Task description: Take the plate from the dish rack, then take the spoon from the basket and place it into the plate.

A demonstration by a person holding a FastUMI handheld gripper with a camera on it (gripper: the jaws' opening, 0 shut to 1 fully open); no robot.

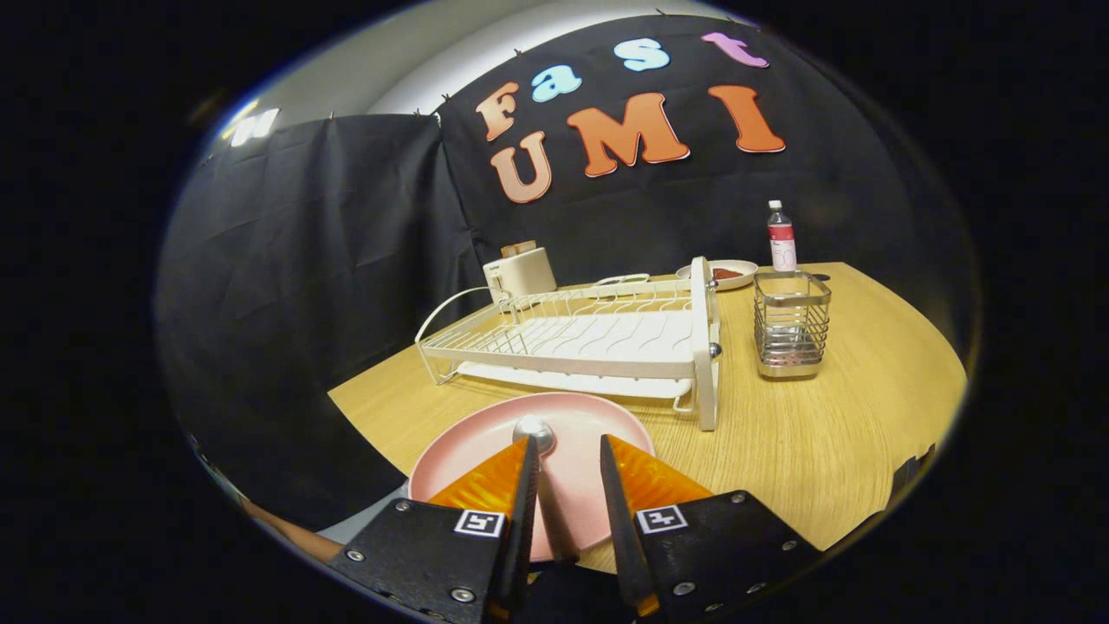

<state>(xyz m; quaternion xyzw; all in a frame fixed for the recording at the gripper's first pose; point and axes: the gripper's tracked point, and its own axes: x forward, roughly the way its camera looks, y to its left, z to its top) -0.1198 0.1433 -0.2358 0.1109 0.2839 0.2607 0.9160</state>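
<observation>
A pink plate (598,414) lies flat on the wooden table (823,442), just in front of the white dish rack (606,340). A metal spoon (534,432) rests in the plate, its round bowl pointing toward the rack and its handle running back between my fingers, close beside the left one. My gripper (566,442) hovers over the plate's near half, open, with a gap wider than the spoon handle; the right finger stands apart from it. The wire basket (790,326) stands to the right of the rack, with no utensil showing in it.
Behind the rack stand a cream toaster (520,270), a small white dish (724,274) with something dark on it, and a plastic bottle (781,236). Black cloth walls close the booth at the back and left. The table's edge runs close to the plate on the left.
</observation>
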